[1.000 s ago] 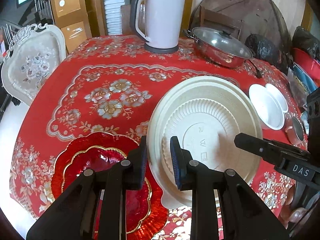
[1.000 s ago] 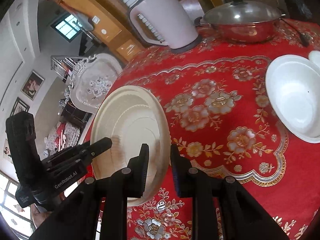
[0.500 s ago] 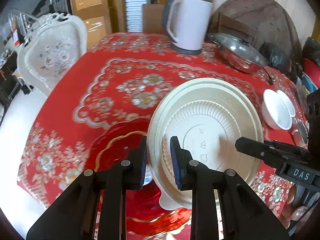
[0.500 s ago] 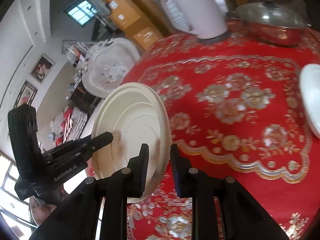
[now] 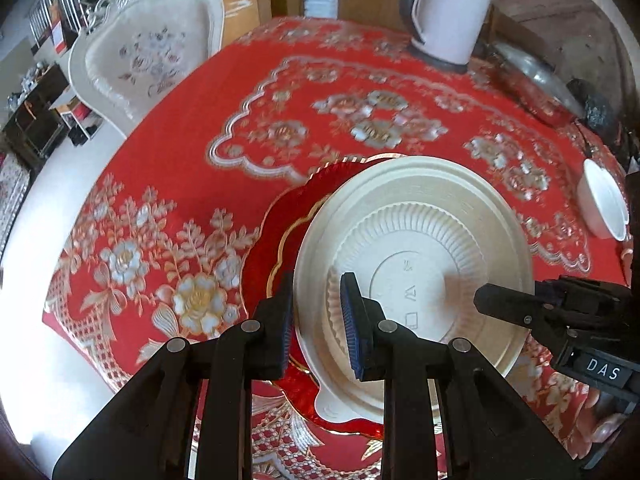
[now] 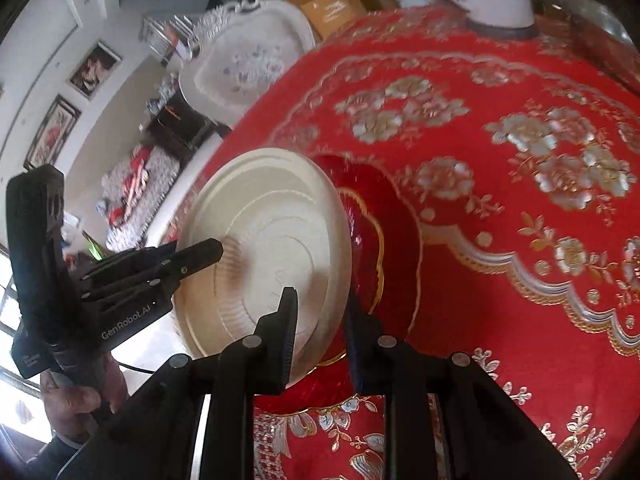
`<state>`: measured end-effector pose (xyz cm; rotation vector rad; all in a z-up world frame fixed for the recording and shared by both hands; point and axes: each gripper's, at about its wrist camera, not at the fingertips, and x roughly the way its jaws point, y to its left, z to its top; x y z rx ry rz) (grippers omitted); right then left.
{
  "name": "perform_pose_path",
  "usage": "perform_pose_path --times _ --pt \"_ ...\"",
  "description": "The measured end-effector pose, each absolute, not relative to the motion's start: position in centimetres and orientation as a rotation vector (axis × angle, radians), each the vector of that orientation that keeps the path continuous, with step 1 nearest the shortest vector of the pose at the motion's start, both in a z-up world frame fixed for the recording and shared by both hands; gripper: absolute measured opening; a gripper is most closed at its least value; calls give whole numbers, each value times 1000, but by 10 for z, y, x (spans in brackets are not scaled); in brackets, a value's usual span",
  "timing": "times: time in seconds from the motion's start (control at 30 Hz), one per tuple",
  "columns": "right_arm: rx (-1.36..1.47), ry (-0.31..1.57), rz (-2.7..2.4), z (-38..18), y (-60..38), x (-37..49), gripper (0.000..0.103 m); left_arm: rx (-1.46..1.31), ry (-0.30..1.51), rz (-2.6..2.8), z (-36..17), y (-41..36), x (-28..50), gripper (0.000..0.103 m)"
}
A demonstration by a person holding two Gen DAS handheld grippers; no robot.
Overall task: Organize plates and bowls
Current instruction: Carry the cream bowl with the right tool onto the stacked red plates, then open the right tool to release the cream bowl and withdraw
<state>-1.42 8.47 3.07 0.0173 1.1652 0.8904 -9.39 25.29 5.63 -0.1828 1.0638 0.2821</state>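
Cream disposable bowl, upside down and tilted, held above red gold-rimmed plate on red floral tablecloth. Left gripper pinching rim at 7 o'clock; right gripper pinching opposite rim at 4 o'clock. White bowl at 3 o'clock edge, well apart. Kettle at 1 o'clock, far side; pot beside it.

I see the disposable plate above the scalloped plate near the tabletop front edge; kettle and lidded pan behind, bowl right, chair beyond left.
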Motion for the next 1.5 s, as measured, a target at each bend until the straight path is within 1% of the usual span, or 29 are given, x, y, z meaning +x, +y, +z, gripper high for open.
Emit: perform_pose_path --times 0.17,0.2,0.23,0.27,0.3,0.33,0.4,0.47,0.53,0.7,0.87,1.0,1.33,1.37,1.43,1.5 --pt "-34 1174 867 23 92 -19 23 -224 1095 266 40 259 -94 22" --pt "-42 1173 863 23 93 -20 23 -235 1100 261 38 260 -94 24" --pt "-46 1173 862 24 92 -21 23 -252 1107 252 36 262 -93 30" --pt "-52 1177 864 24 93 -21 23 -267 1116 239 33 263 -93 34" --pt "-52 1179 864 24 93 -20 23 -274 1120 233 32 264 -92 43" --pt "-59 1185 858 24 94 -20 28 -275 1114 225 32 263 -93 47" --pt "-60 1187 857 25 95 -20 32 -257 1107 226 35 260 -93 51" --pt "-81 1181 845 27 97 -22 33 -247 1097 222 38 258 -93 51" --pt "-112 1156 822 31 98 -24 37 -243 1087 223 41 258 -94 51" --pt "-155 1092 779 42 95 -24 38 -225 1049 239 53 258 -96 51" --pt "-127 1038 761 59 78 -24 38 -217 1013 223 66 249 -94 51" --pt "-90 1018 750 64 64 -22 43 -207 993 192 74 232 -86 51" --pt "55 986 661 75 -4 -4 44 -160 967 60 86 162 -54 51" --pt "66 985 645 75 -13 -2 44 -149 964 46 87 152 -49 51" --pt "84 986 620 75 -28 2 44 -144 964 23 87 139 -42 59" --pt "109 987 587 74 -48 6 44 -136 961 1 87 125 -34 60"
